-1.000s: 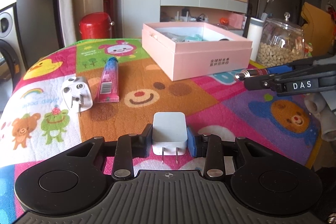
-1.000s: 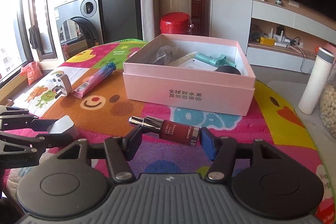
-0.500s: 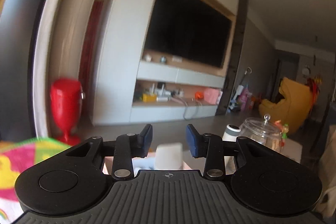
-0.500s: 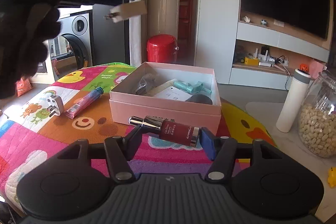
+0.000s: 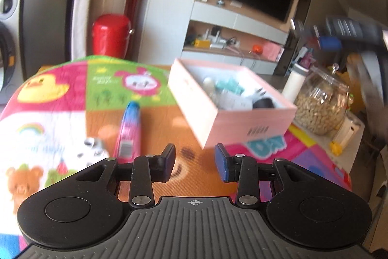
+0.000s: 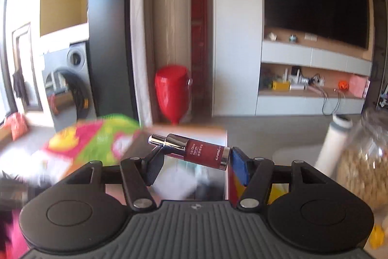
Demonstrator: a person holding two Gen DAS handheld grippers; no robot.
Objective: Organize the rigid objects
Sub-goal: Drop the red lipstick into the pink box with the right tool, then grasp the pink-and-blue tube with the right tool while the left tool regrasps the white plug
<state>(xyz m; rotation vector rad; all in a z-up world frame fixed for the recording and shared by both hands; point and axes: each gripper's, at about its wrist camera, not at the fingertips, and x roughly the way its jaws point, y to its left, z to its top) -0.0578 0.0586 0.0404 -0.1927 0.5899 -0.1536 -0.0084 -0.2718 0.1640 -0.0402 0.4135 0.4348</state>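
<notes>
My left gripper (image 5: pixel 195 162) is open and empty above the colourful mat (image 5: pixel 55 108). The pink box (image 5: pixel 232 111) stands ahead to the right with several items inside, among them a white charger (image 5: pixel 258 92). A pink-blue tube (image 5: pixel 129 130) and a white plug adapter (image 5: pixel 93 146) lie on the mat to the left. My right gripper (image 6: pixel 194 162) is shut on a red lip serum bottle (image 6: pixel 194 149), held crosswise above the pink box (image 6: pixel 184 135). It shows blurred in the left wrist view (image 5: pixel 334 33), high at the right.
A glass jar of nuts (image 5: pixel 320 101) and a white bottle (image 5: pixel 294 81) stand right of the box. A red bin (image 5: pixel 110 34) stands on the floor behind the table. The view is motion blurred.
My left gripper let go of the white charger, which now lies in the pink box, and tilted back down toward the mat. My right gripper rose and moved over the box with the serum.
</notes>
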